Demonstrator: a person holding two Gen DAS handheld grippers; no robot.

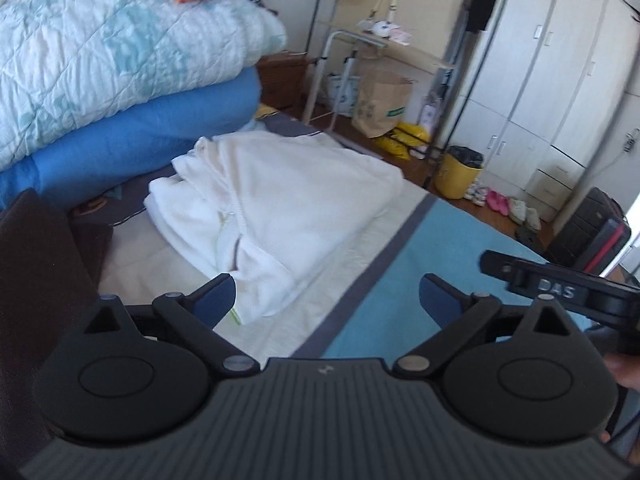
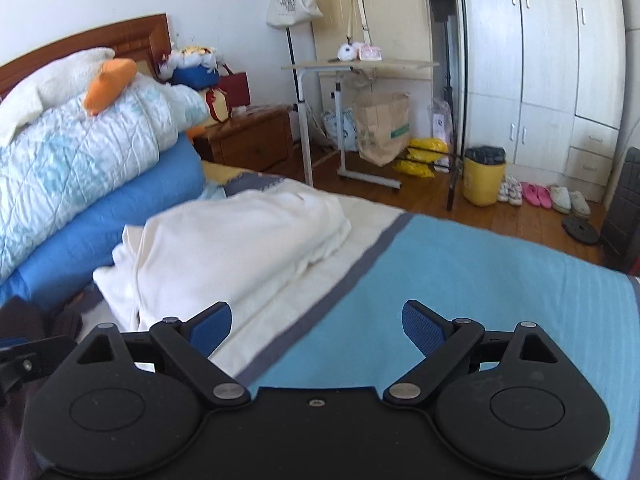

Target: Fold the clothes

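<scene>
A white garment (image 1: 272,208) lies folded in a loose stack on the bed, also visible as the white garment (image 2: 224,248) in the right wrist view. My left gripper (image 1: 326,300) hovers just in front of its near corner, jaws wide apart, nothing between them. My right gripper (image 2: 316,328) is open too, above the blue and cream bedspread (image 2: 440,280), with the garment ahead and to the left. The right gripper's body (image 1: 560,288) shows at the right edge of the left wrist view. Some dark clothing (image 1: 36,280) sits at the far left.
Stacked quilts (image 1: 120,60) and a blue roll (image 1: 132,140) fill the bed's far left. Beyond the bed edge stand a side table (image 2: 360,68), a paper bag (image 2: 380,128), a yellow bin (image 2: 484,176), shoes (image 2: 540,196) and a white wardrobe (image 2: 540,60).
</scene>
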